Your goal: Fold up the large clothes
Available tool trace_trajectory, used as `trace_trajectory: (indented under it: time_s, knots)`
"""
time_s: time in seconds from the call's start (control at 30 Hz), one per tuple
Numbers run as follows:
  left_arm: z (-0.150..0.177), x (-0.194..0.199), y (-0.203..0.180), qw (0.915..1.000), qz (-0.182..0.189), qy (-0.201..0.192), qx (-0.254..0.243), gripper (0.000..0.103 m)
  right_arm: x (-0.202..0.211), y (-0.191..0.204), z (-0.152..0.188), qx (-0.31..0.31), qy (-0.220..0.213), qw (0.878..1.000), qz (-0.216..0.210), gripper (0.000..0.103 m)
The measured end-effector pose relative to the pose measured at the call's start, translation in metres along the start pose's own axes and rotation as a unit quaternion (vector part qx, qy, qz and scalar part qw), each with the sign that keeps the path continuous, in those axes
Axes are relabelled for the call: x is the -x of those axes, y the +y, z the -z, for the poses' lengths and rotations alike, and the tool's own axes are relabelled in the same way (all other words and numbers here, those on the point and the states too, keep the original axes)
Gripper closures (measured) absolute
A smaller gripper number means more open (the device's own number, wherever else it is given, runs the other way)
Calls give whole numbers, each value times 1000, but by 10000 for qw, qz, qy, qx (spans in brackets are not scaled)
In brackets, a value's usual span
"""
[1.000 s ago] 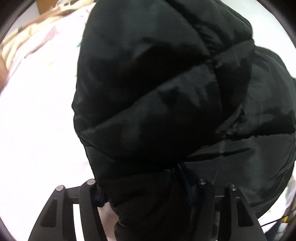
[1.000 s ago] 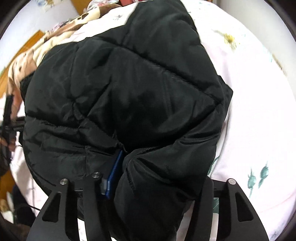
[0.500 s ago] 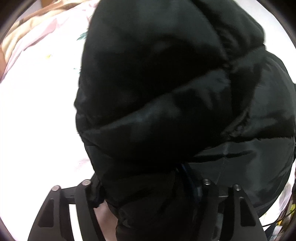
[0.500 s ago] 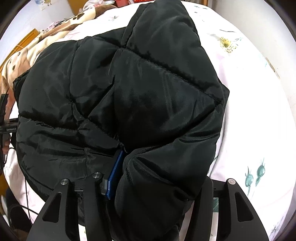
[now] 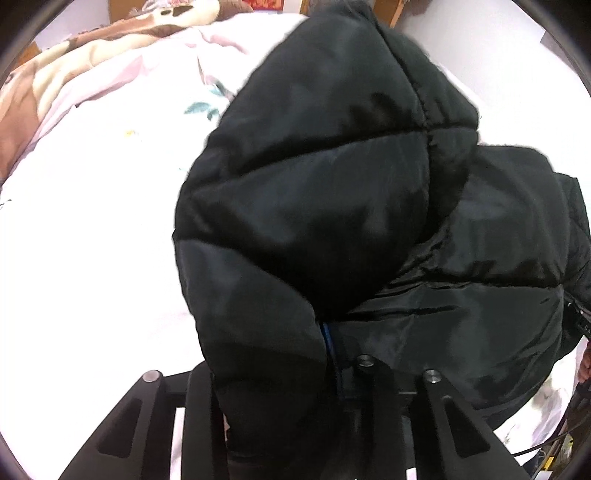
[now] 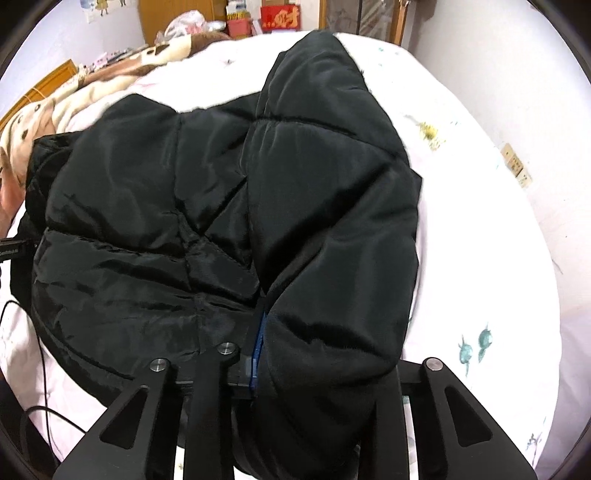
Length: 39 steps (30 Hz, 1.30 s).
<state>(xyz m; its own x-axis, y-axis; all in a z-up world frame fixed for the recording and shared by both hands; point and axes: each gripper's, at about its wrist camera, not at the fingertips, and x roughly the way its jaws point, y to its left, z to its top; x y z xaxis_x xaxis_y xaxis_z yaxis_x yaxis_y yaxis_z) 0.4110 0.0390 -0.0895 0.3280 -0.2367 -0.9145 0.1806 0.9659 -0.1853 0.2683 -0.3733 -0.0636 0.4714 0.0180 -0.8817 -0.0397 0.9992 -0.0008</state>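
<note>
A black puffer jacket [image 6: 229, 221] lies across a floral bed [image 6: 491, 258], its near edge bunched in both tools: the left gripper [image 5: 273, 373] and right gripper [image 6: 295, 369] each clamp a thick fold. Soft, bulky and slick-shelled, it looks likely to slip; hems and seams offer the surest hold.

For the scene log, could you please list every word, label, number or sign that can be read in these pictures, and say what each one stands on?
None can be read with confidence.
Red box on the far shelf: gold characters, too blurred to read.
Black device at the left edge of the right wrist view: a line of white print, too small to read.
Black part beside the black jacket: pale letters, cut off and unreadable.
Wall poster: pictures only, too small to make out.
</note>
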Motion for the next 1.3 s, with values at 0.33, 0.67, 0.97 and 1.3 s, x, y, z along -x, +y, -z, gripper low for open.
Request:
trace_trajectory:
  time_s: [0.33, 0.67, 0.97, 1.3]
  knots:
    - [-4, 55, 9, 9979, 25, -649, -34, 82, 44, 0, -2, -9, -563, 9984, -36, 79]
    - [-5, 103, 9, 9927, 47, -1203, -12, 93, 75, 16, -13, 83, -1170, 9928, -239, 82]
    - [13, 34, 37, 9991, -372, -186, 2, 67, 56, 27, -12, 119, -864, 9961, -155, 81]
    - [12, -36, 68, 9944, 330, 972, 256, 5, 32, 17, -7, 101, -589, 9982, -74, 80]
